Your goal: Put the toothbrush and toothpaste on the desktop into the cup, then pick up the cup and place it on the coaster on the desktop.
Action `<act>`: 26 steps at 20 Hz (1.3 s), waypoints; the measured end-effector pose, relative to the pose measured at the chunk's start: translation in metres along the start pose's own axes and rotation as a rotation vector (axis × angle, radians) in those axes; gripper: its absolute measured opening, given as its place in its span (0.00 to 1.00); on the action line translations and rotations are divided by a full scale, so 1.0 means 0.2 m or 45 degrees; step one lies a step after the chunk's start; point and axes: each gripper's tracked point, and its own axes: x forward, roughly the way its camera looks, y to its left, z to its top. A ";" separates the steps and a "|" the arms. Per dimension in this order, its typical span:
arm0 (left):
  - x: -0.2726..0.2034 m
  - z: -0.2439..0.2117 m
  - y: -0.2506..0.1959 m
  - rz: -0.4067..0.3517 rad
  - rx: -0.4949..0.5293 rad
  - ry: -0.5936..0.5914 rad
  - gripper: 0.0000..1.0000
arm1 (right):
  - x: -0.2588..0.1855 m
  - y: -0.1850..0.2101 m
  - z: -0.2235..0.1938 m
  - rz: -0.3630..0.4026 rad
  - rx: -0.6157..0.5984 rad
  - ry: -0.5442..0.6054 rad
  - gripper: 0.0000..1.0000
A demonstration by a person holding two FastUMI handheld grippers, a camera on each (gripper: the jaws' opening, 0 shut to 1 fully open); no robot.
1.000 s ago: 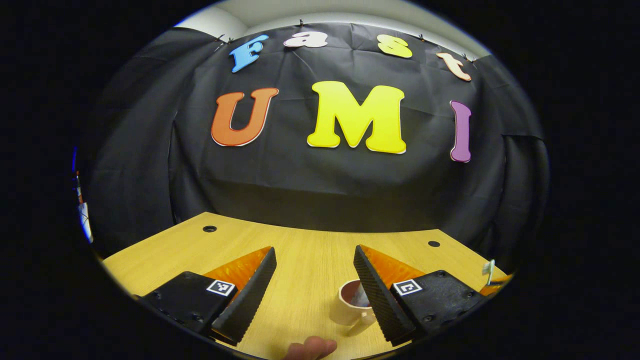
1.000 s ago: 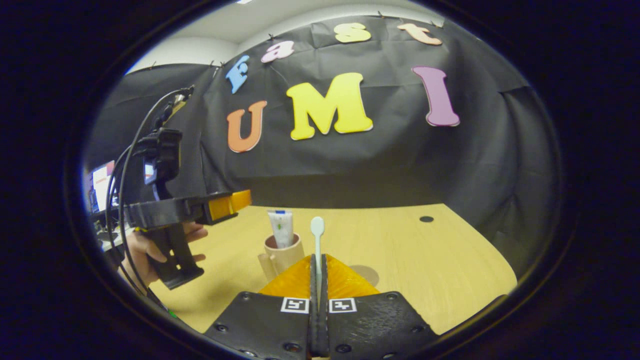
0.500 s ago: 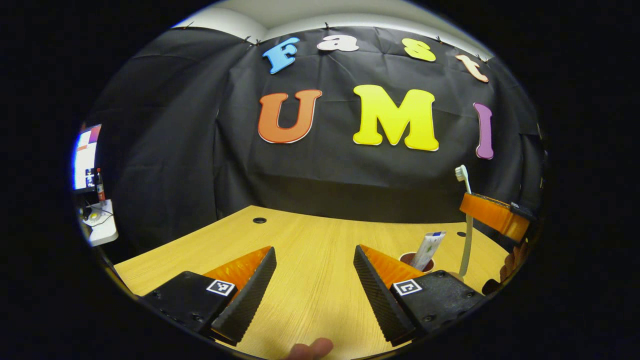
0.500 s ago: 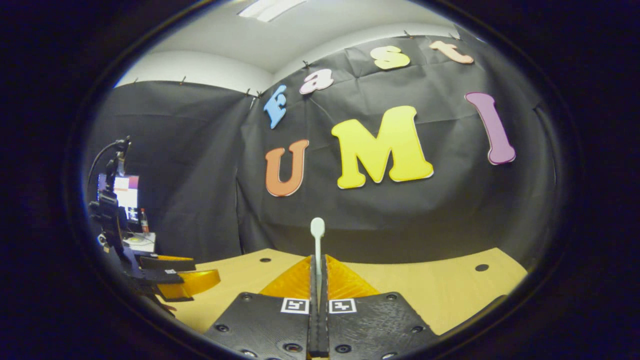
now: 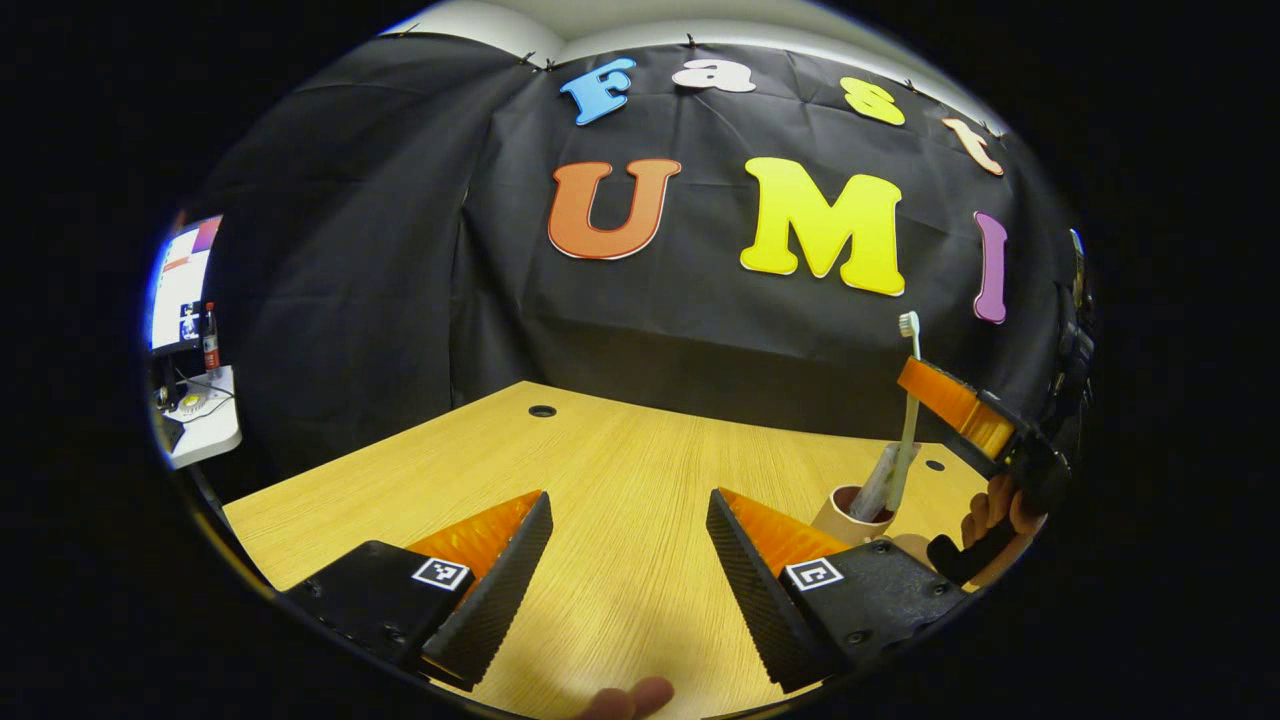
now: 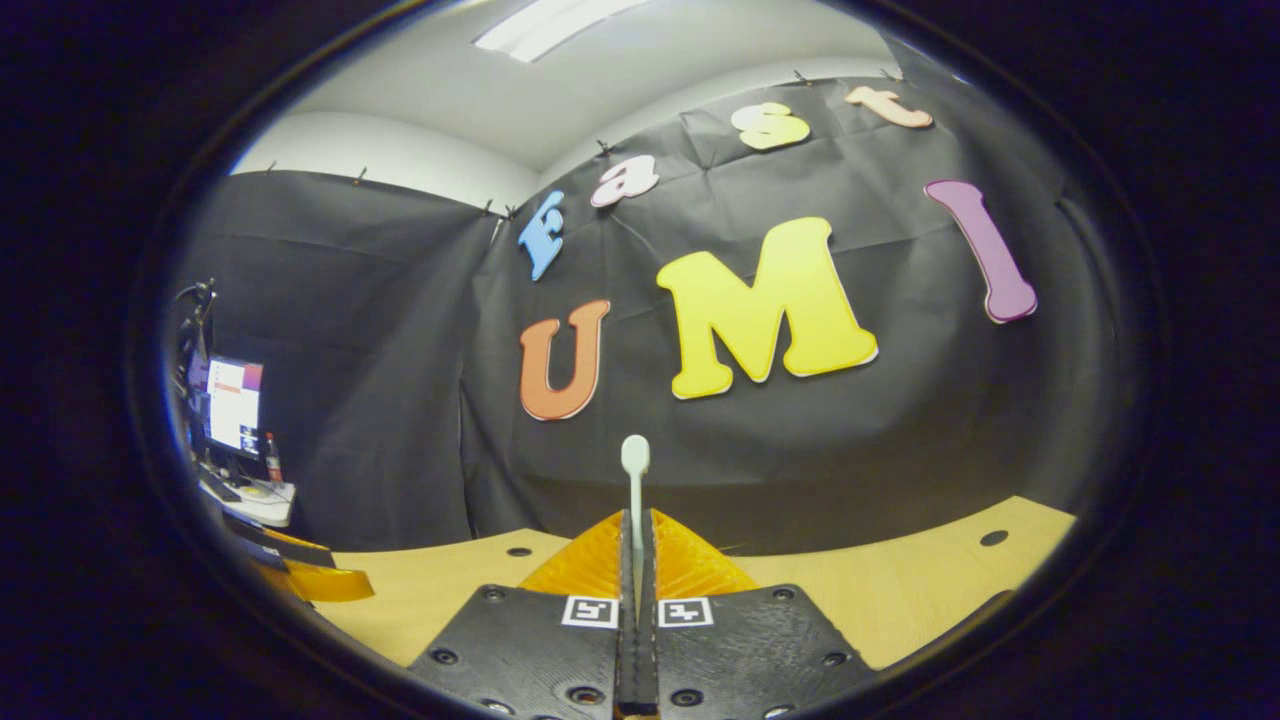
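The left gripper [image 5: 628,560] hovers low over the desktop [image 5: 600,470] with its two wedge-shaped fingers spread wide apart; nothing lies between them. The inner faces of the fingers [image 5: 497,590] carry a fine ribbed, saw-tooth texture. Each finger base is a flat block bearing a small square printed marker. A fingertip of the person [image 5: 632,698] shows at the bottom edge of the left gripper view.

The desktop is a smooth wood-grain laminate with straight running grain and small round dark holes near its far edge.

The cup [image 5: 848,518] stands upright on the desktop, to the right of the left gripper's right finger and partly hidden behind it. It is a plain cylinder with a matt pale outer wall and a darker inside. The toothpaste [image 5: 878,484], a flattened soft tube, leans inside the cup against its rim.

The right gripper [image 6: 636,560] has its fingers closed flat against each other, clamping the toothbrush [image 6: 634,495] by its handle. The toothbrush is a slender, straight, pale plastic stick with a rounded oval head, and it projects forward from between the fingertips. In the left gripper view the toothbrush stands nearly vertical, head up, its lower end down in the cup beside the toothpaste. A hand [image 5: 992,512] grips the right gripper's handle just right of the cup.
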 end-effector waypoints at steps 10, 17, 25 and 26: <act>0.01 -0.02 -0.02 -0.020 -0.006 -0.001 0.99 | 0.01 -0.01 -0.09 0.021 -0.020 -0.038 0.00; 0.02 -0.04 -0.07 -0.046 -0.014 0.023 0.99 | -0.07 -0.02 -0.08 0.027 -0.079 -0.038 0.47; -0.02 -0.02 -0.18 -0.098 -0.005 0.029 0.98 | -0.16 -0.12 -0.11 -0.069 -0.121 0.021 0.82; -0.03 -0.02 -0.19 -0.103 0.000 0.025 0.98 | -0.18 -0.13 -0.10 -0.066 -0.104 0.025 0.85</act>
